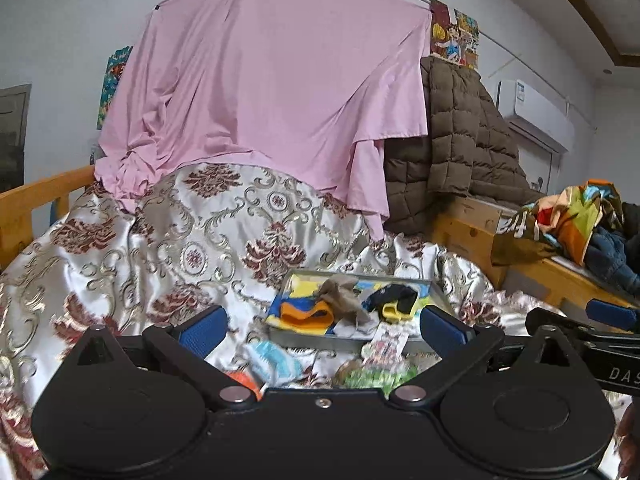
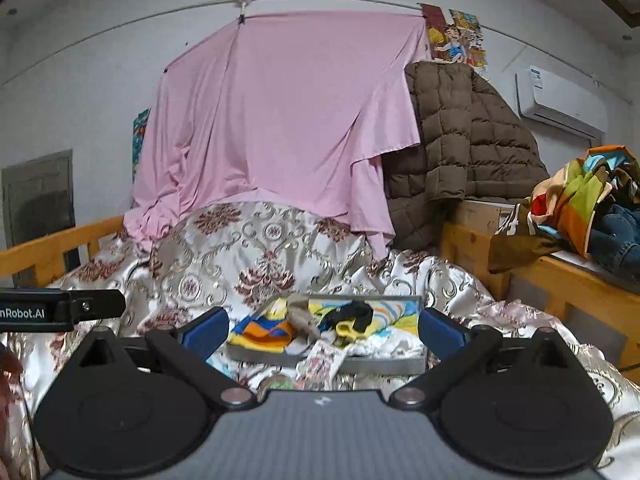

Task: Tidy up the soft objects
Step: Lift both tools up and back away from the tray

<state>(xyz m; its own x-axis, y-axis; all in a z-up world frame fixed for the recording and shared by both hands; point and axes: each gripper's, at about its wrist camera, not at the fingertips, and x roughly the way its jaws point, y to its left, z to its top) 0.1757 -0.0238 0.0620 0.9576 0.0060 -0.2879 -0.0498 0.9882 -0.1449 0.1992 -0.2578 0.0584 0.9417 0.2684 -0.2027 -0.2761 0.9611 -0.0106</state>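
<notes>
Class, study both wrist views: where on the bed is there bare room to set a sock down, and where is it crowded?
Free: the patterned bedspread left of the tray, toward the wooden rail; in the tray, its right end, right of the black sock. Crowded: the tray's left half and the spread in front of it, where socks lie.

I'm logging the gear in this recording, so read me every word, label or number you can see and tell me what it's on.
"DAS", cut off by the frame edge: on the right tool's body.
"nRobot.AI", start cut off: on the left tool's body.
Air conditioner sticker: too small to read.
Wall poster: no readable text.
Patterned card at the tray's front edge: blurred.
</notes>
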